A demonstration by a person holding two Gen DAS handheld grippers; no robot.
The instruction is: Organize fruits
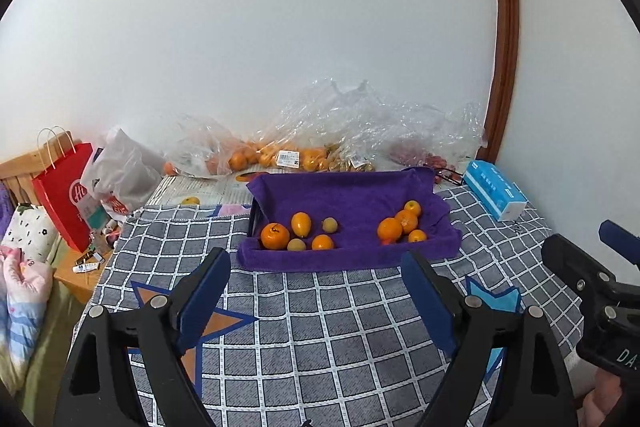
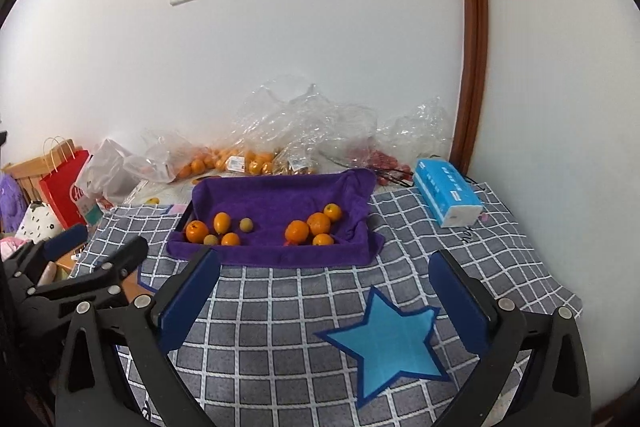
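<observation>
Both the left gripper [image 1: 316,279] and right gripper [image 2: 324,279] gape wide and empty (nothing between the jaws), so the round fruit [image 1: 275,236] ahead on the soft purple towel [image 1: 352,195] could roll from a careless nudge.

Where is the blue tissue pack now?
In both wrist views the blue tissue pack lies on the checked cloth, right of the purple towel tray, near the brown door frame.

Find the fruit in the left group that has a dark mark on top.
The biggest orange, at the left end of the purple towel; its neighbours are smaller and unmarked.
</observation>
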